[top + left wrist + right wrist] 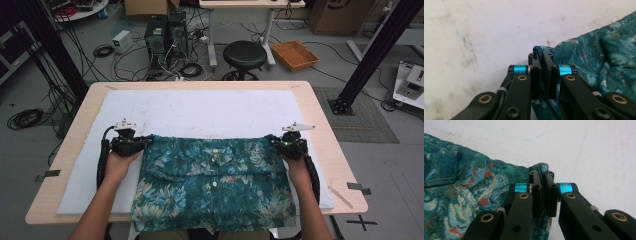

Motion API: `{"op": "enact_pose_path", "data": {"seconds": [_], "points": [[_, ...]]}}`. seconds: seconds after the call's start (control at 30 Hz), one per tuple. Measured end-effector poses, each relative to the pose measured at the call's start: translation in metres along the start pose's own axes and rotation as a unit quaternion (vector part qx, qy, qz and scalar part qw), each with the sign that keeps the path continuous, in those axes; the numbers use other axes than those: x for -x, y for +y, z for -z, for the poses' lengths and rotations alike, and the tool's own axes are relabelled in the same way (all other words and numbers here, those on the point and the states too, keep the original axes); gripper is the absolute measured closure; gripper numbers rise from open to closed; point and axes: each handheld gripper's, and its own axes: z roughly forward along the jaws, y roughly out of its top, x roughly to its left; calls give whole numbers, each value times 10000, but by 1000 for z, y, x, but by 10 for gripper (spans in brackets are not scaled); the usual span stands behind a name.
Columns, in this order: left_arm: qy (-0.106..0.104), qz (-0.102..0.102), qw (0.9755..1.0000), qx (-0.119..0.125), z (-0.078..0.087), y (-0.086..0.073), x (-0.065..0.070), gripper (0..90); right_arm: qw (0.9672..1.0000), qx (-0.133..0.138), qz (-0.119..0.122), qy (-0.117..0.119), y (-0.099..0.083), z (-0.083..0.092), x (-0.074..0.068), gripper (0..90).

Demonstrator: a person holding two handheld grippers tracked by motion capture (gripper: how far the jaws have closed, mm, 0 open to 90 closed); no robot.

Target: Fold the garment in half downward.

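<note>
We have a green flowery shirt (pixel 212 182) lying flat in front of us. Its near hem hangs a little over the near edge of the counter (pixel 320 110). The rest lies on a white pad (pixel 200 107) that covers most of the counter top.

Our left tongs (pixel 146 141) are squeezed shut on the far left corner of the shirt. In the left gripper view the left tongs (pixel 541 56) have a small fold of cloth pinched between the jaws. Our right tongs (pixel 274 141) are squeezed shut on the far right corner. In the right gripper view the right tongs (pixel 541 173) also pinch a little bump of cloth.

We think we hold both far corners like this so the shirt stays wide and flat. With one corner in each pair of tongs, the cloth should move as one piece and not bunch up. It looks like we are getting ready to fold it or pull it.

Past the shirt, the far half of the white pad is bare, so there is lots of room to push or lay the cloth that way. At the sides there is only a thin strip of pad by each hand.

Farther off, on the floor, we see a black stool (pixel 244 55) and an orange basket (pixel 294 54).
</note>
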Motion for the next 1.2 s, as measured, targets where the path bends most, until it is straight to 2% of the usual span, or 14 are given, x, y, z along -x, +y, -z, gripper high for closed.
{"op": "enact_pose_path", "data": {"seconds": [0.07,0.13,0.2,0.3,0.37,0.43,0.47,0.57,0.7,0.77,0.8,0.93,1.07,1.2], "points": [[34,44,10000,37,-7,9,-5,856,10000,48,8,-21,10,-4,6,869],[89,-50,9999,61,-15,17,-8,856,10000,56,18,-58,21,-9,11,869],[128,-142,9998,-31,-23,26,-10,856,9999,29,30,-93,31,-15,17,869],[194,-57,9998,56,-32,38,-15,856,9998,-39,45,-179,43,-25,24,869],[226,-47,9997,123,-37,44,-16,856,9997,-67,-42,-239,49,-31,27,869],[230,-127,9996,-39,-43,49,-17,855,9995,-90,-108,-285,53,-36,30,868],[250,-171,9995,-69,-45,50,-18,855,9993,-141,-147,-302,54,-39,32,868],[228,-41,9997,-24,-51,52,-18,854,9989,-208,-146,-391,54,-44,34,867],[243,-128,9996,-38,-55,45,-14,830,9986,-271,-252,-388,51,-49,35,853],[243,39,9997,55,-54,41,-15,737,9985,-212,-300,-412,50,-49,35,787],[216,133,9996,98,-52,39,-16,659,9985,-155,-352,-391,49,-47,35,731],[143,40,9999,14,-41,40,-12,536,9989,-17,-279,-390,49,-37,31,550],[-33,-76,9994,333,-28,46,-1,498,9984,335,-328,-303,49,-22,28,405],[-250,-164,9990,327,-25,48,12,455,9986,481,-230,-47,51,-14,20,338]]}}
